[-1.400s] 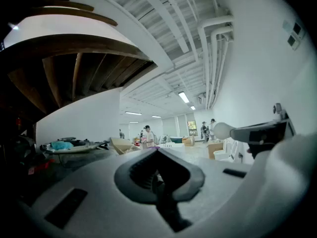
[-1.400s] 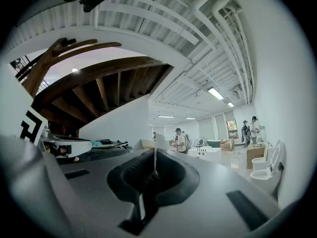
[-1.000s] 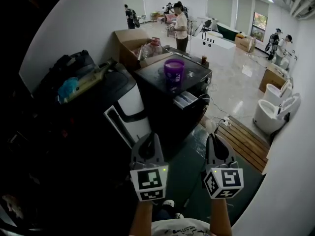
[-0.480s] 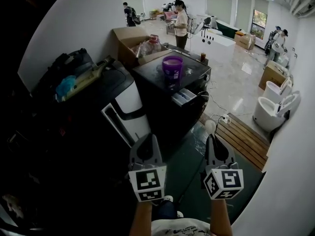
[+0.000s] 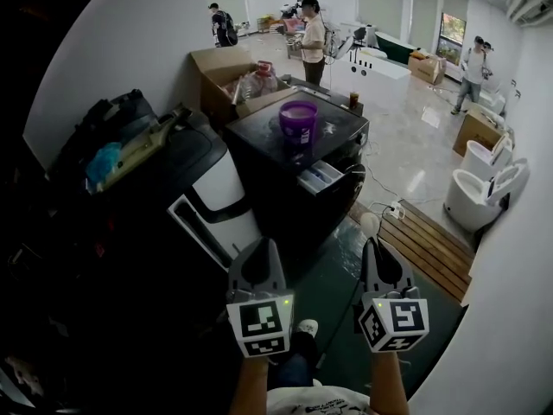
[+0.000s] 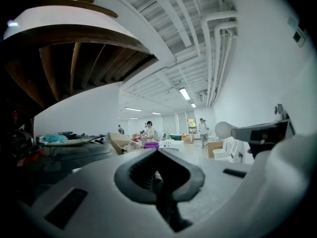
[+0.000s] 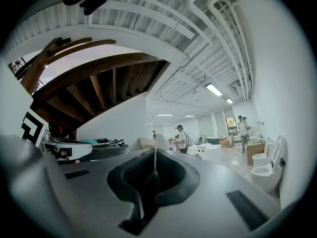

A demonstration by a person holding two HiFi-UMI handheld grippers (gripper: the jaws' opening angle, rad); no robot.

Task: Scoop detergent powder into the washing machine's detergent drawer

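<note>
Basically approach phase, nothing gripped yet. Left gripper [image 5: 257, 244] and right gripper [image 5: 373, 242] sit side by side, low, close to the body, tips fwd. Both pairs of jaws are pressed together w/ nothing between, prob. just carry posture since the work is out of reach. Washing machine [image 5: 341, 130] is well ahead of the jaws, slightly left of their line. Purple tub [image 5: 298, 119] stands upright on its top, likely parked there for a short carry to the drawer. Detergent drawer [image 5: 318, 177] is pulled out just below the tub, open side up. Its long axis looks to run out from the machine front, pointing ahead-right of the jaws. No scoop visible.
</note>
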